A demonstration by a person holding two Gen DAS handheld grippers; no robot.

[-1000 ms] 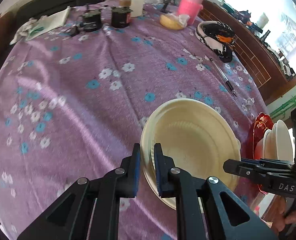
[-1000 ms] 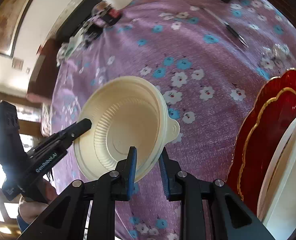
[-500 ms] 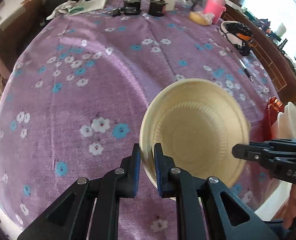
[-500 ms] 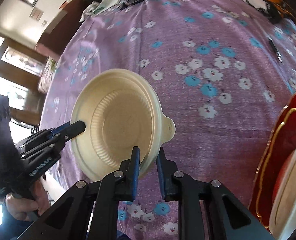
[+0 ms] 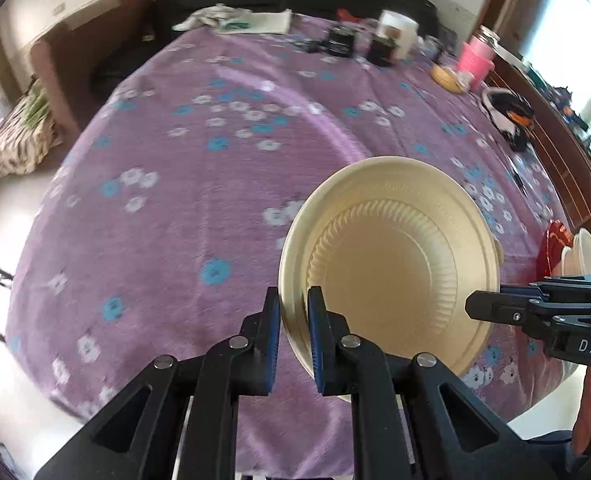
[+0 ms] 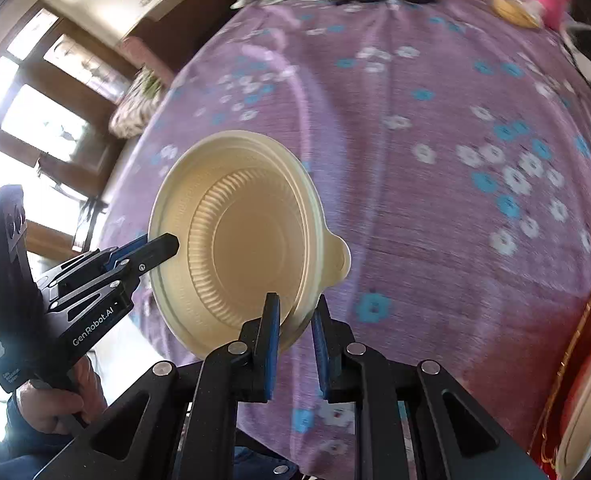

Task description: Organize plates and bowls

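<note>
A cream plastic bowl (image 5: 391, 260) with a ribbed inside and a small tab handle hangs in the air above the purple floral tablecloth (image 5: 183, 208). My left gripper (image 5: 293, 304) is shut on its near-left rim. My right gripper (image 6: 295, 316) is shut on the opposite rim; the bowl (image 6: 239, 240) shows tilted in the right wrist view. The right gripper (image 5: 471, 306) also shows in the left wrist view, the left gripper (image 6: 173, 242) in the right wrist view. A red gold-rimmed plate (image 6: 575, 380) with white dishes (image 6: 587, 408) stacked on it sits at the table's right edge.
At the far side of the table stand dark jars (image 5: 339, 42), a white cup (image 5: 397, 34), a pink container (image 5: 473, 60), a yellow item (image 5: 449, 76) and a black and white object (image 5: 507, 114). A pen (image 5: 519, 178) lies to the right. A chair with patterned cloth (image 5: 19, 136) stands left.
Both grippers have lifted the bowl higher and drawn it back toward the near edge of the table. The table looks farther away and more of the room shows.
</note>
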